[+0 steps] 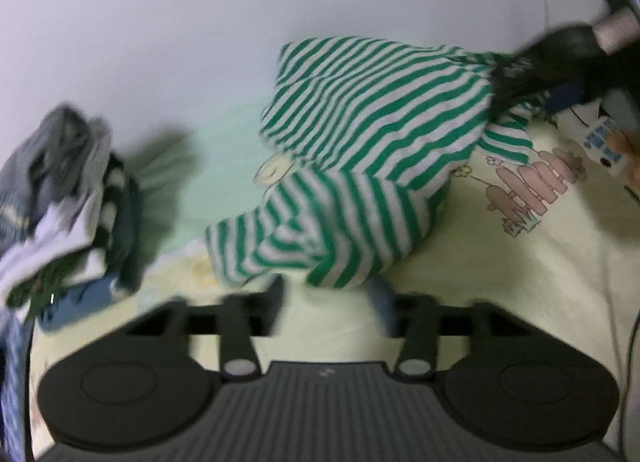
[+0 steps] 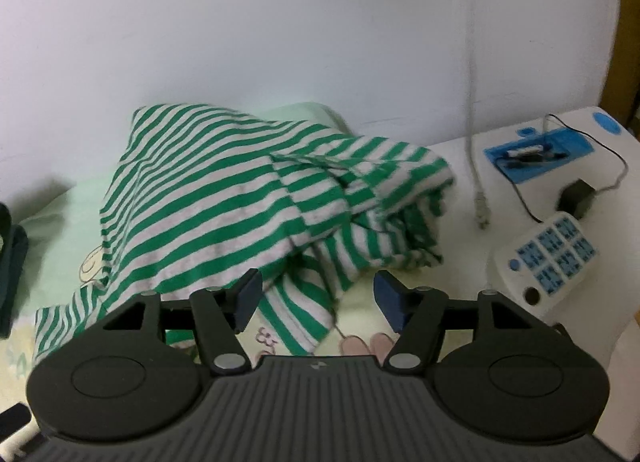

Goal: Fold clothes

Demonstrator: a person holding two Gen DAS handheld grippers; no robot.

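— Garment position?
— Green-and-white striped garment (image 1: 360,150) crumpled in a heap on the pale printed bed sheet (image 1: 520,282), against the far white wall (image 2: 280,22). Partly doubled over itself, one striped end trailing nearest the right gripper (image 2: 316,302).
— Left gripper (image 1: 328,302)?
— Blurred. Fingers (image 1: 276,302) spread wide, nothing between them, just short of the garment's near edge.
— Right gripper?
— Fingers (image 2: 390,298) parted wide, blue pads clear. Striped cloth lying between them, not pinched.
— Surroundings?
— Pile of mixed clothes (image 1: 68,198) at left on the bed. White device with blue keys (image 2: 552,254) and cables at right.
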